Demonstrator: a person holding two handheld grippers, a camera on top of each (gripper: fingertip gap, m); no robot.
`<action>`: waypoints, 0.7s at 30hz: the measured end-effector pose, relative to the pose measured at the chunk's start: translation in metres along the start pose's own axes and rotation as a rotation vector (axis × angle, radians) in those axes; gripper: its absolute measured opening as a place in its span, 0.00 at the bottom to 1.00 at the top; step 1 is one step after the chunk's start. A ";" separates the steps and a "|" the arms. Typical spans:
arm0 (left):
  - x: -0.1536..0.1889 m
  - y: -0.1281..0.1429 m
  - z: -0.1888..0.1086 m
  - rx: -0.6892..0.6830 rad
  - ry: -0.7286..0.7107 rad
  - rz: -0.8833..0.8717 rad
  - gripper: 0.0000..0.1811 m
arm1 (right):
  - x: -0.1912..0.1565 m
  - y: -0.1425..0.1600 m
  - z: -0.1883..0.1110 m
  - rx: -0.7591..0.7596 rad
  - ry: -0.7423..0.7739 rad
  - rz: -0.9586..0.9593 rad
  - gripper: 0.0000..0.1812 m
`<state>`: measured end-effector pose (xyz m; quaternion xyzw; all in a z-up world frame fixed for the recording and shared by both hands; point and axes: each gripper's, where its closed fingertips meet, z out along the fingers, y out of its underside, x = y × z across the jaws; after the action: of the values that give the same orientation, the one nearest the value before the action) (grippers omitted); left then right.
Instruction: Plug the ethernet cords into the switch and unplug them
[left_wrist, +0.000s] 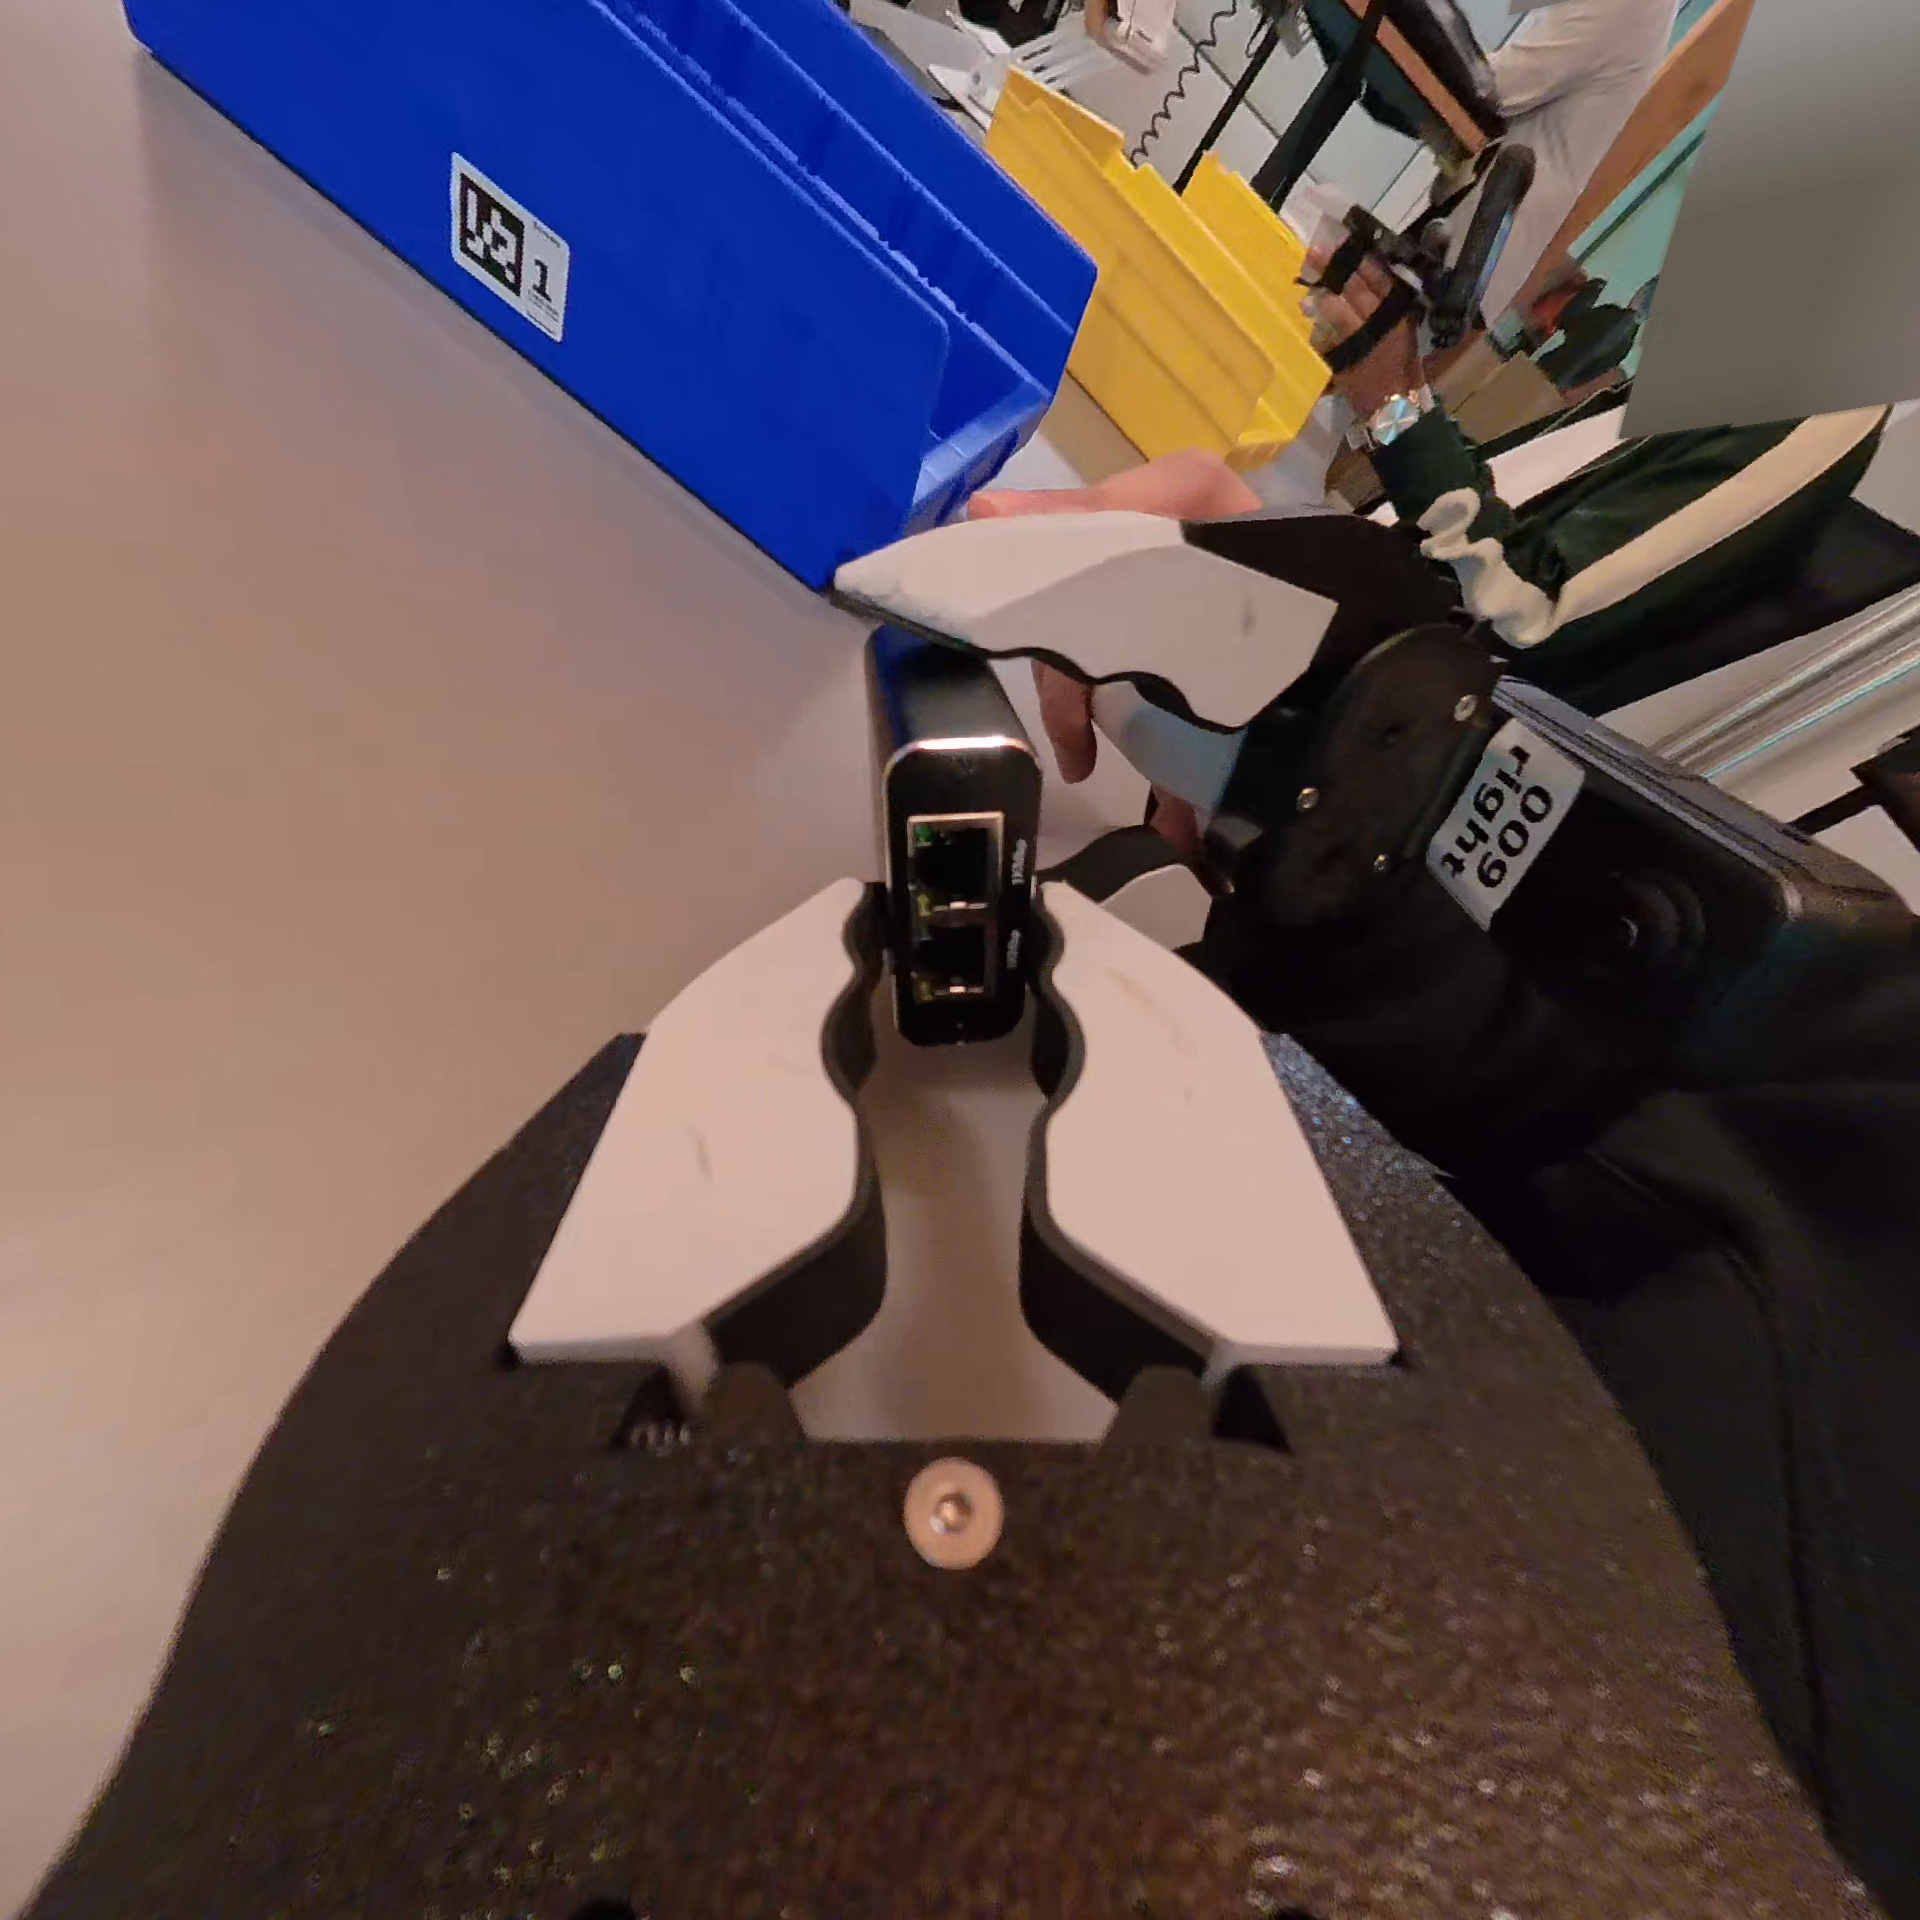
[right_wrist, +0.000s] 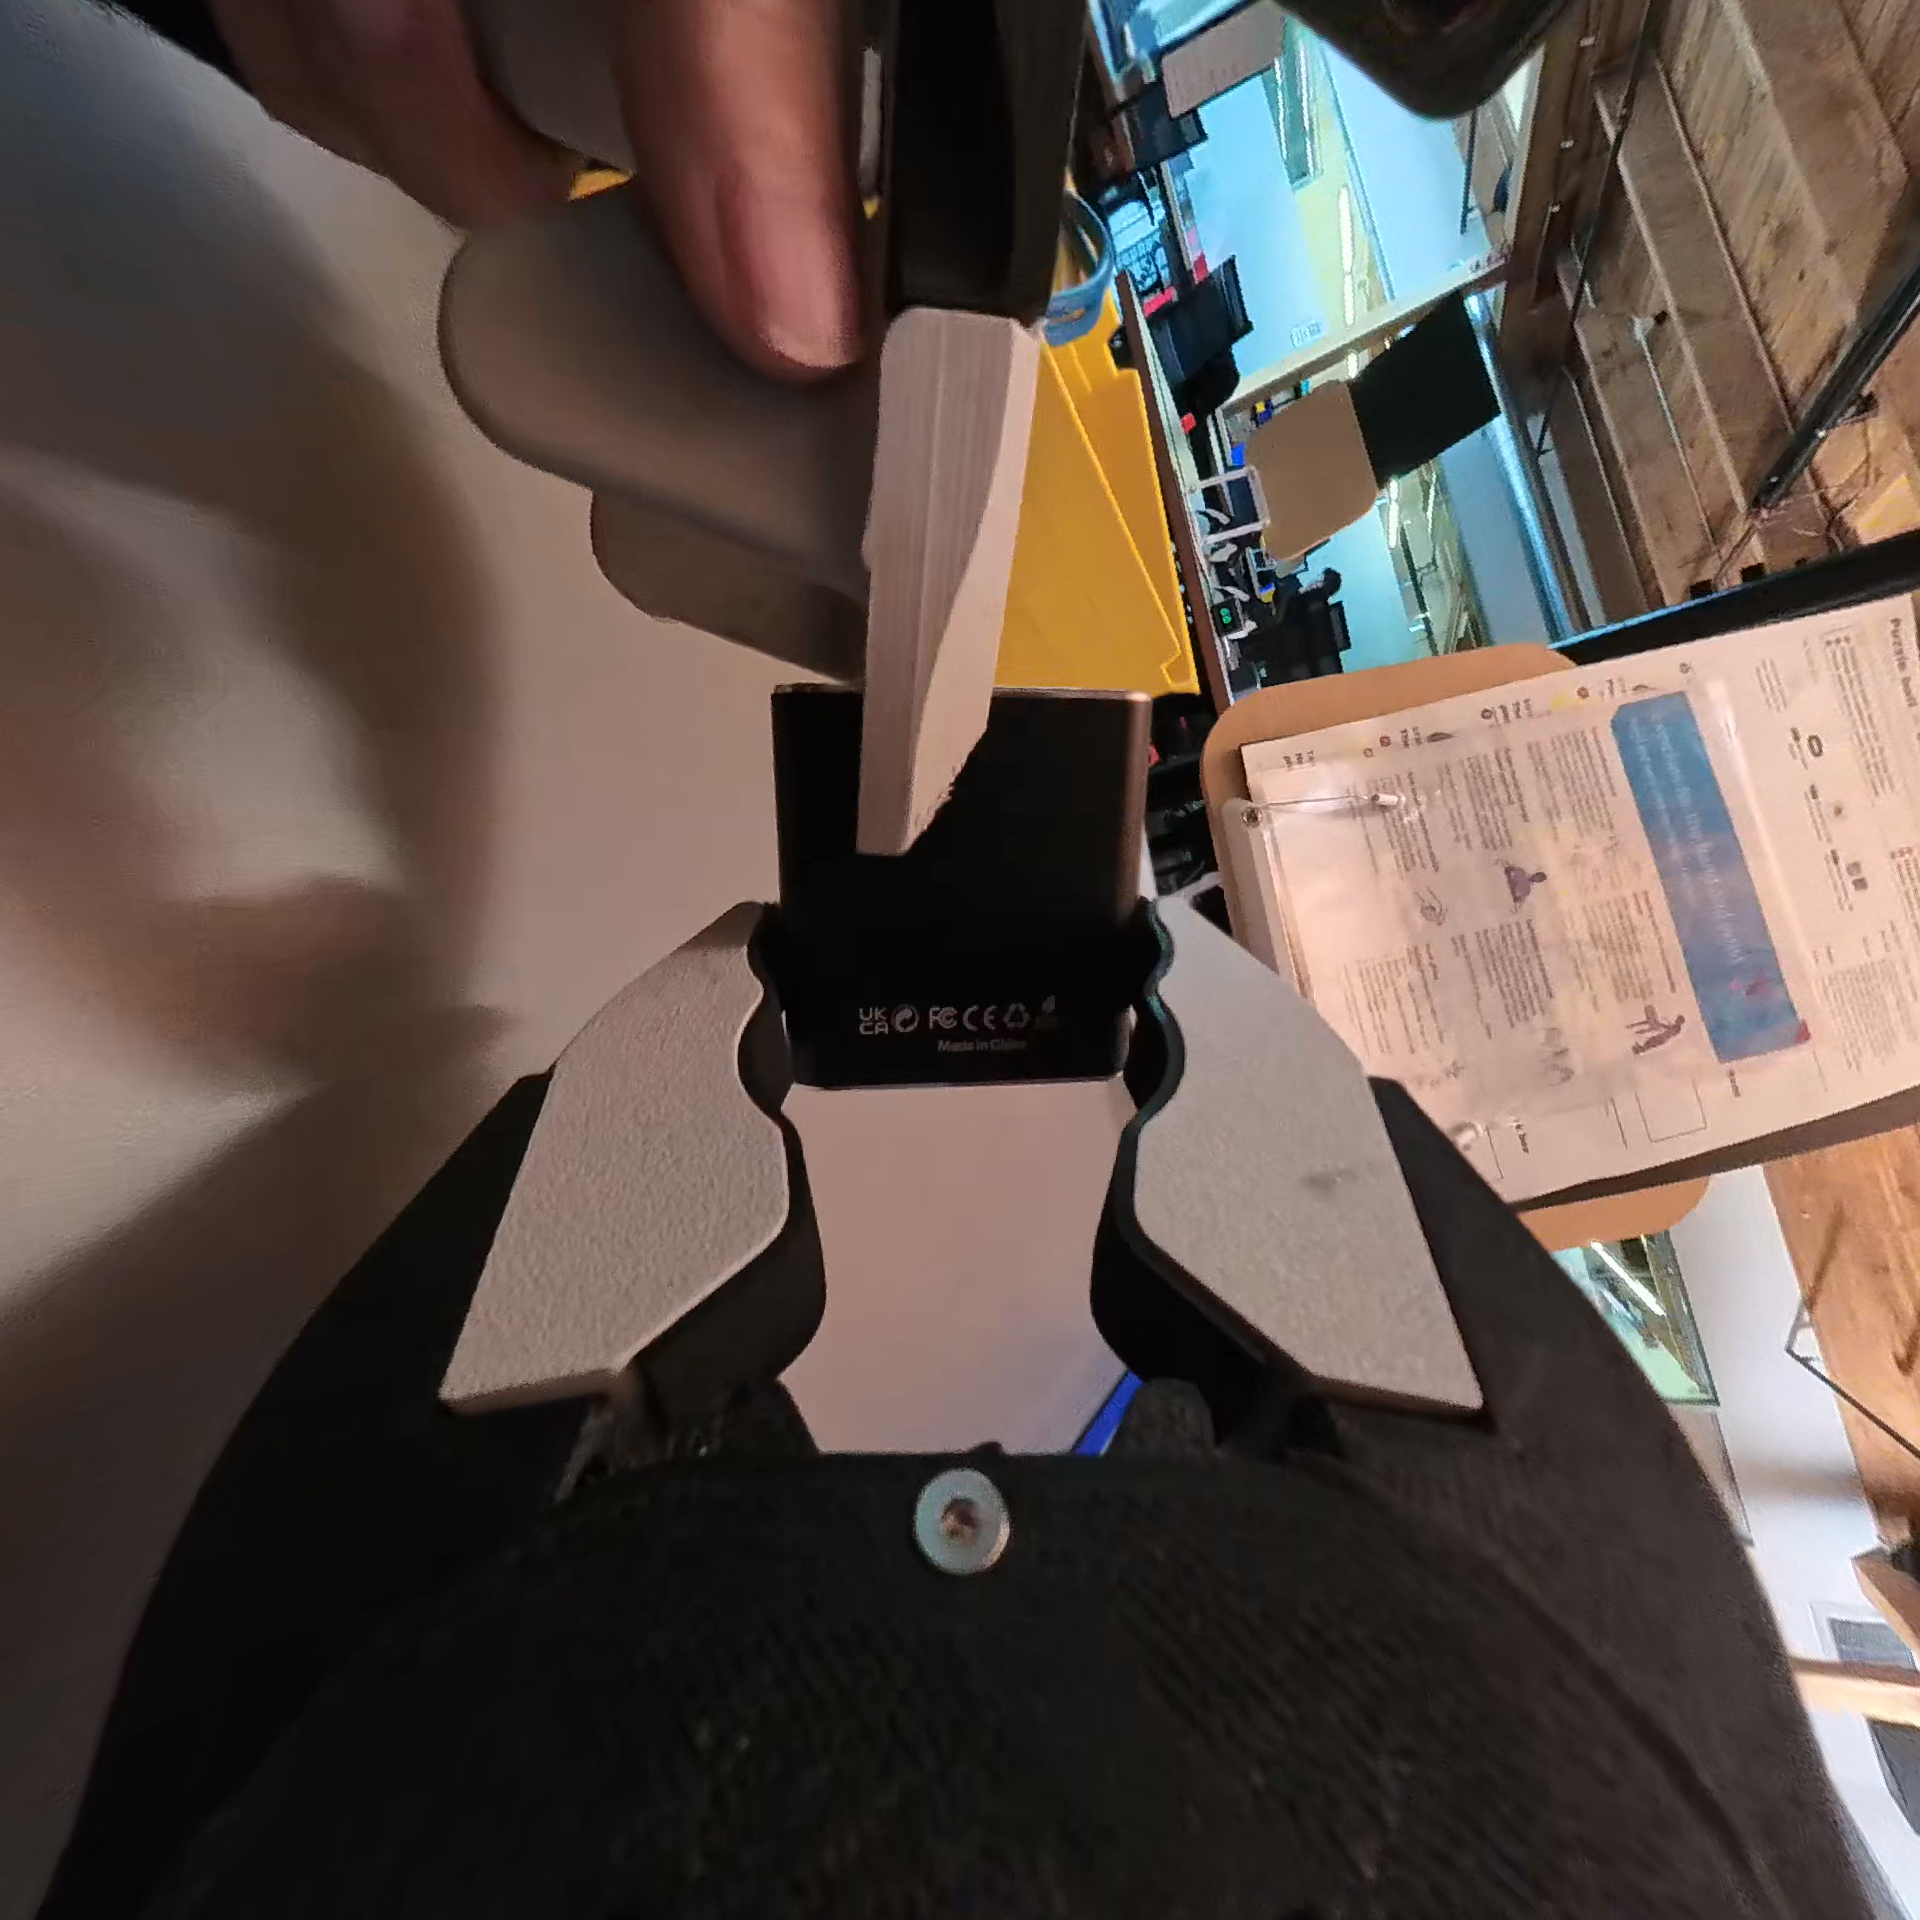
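Observation:
A small black switch is held above the table between both grippers. Its end with two empty ports faces the left wrist camera. My left gripper is shut on this port end. The right gripper's upper finger reaches in from the right over the switch's far end. In the right wrist view my right gripper is shut on the switch's flat marked side. The left gripper's finger crosses the switch's far part, with a hand behind it. No ethernet cord is in view.
A blue bin with a square marker sticker stands on the pale table just behind the switch. A yellow bin is beyond it. A clipboard with a printed sheet stands right of the right gripper.

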<state>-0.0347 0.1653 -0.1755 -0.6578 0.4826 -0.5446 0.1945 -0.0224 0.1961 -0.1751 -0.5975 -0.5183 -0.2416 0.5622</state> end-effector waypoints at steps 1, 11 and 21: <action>0.000 0.001 -0.001 -0.005 0.010 -0.002 0.14 | 0.000 -0.002 0.000 0.011 0.003 -0.003 0.35; 0.016 -0.008 -0.013 0.110 0.281 -0.240 0.13 | 0.016 -0.027 -0.021 0.370 0.039 0.397 0.50; 0.060 -0.008 -0.001 0.046 0.526 -0.359 0.13 | 0.021 -0.054 -0.055 0.718 -0.172 0.674 0.42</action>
<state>-0.0361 0.1187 -0.1376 -0.5647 0.3799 -0.7323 -0.0213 -0.0472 0.1434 -0.1206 -0.5182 -0.3914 0.1975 0.7343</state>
